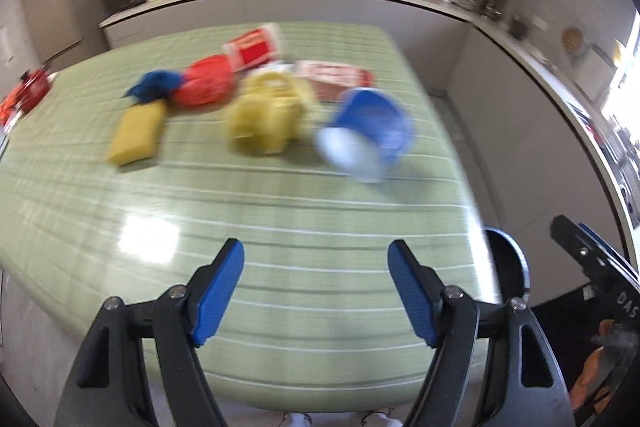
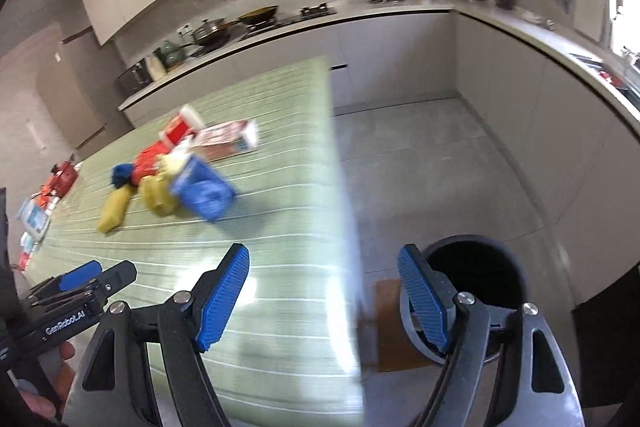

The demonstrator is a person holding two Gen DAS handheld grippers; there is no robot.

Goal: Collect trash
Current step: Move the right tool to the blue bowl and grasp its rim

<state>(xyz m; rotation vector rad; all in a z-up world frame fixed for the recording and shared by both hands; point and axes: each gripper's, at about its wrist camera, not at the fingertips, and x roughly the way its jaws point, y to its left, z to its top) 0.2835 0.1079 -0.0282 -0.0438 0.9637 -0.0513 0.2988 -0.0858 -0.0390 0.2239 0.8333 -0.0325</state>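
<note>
Both grippers, left point(image 1: 316, 291) and right point(image 2: 324, 299), gape empty over the table point(image 1: 280, 211); take the blurred, probably toppled blue cup point(image 1: 368, 131) first, nearest the bin point(image 2: 476, 283).

Tablecloth point(image 1: 280, 211): pale green, thin white stripes. Cup point(image 1: 370, 131): blue, white inside. Crumpled bag point(image 1: 268, 115): yellow. Sponge point(image 1: 136, 133): yellow. Wrapper point(image 1: 206, 81): red. Box point(image 2: 228, 139): red and white. Bin point(image 2: 476, 279): grey, black inside. Gripper pads point(image 2: 222, 301): blue.
</note>
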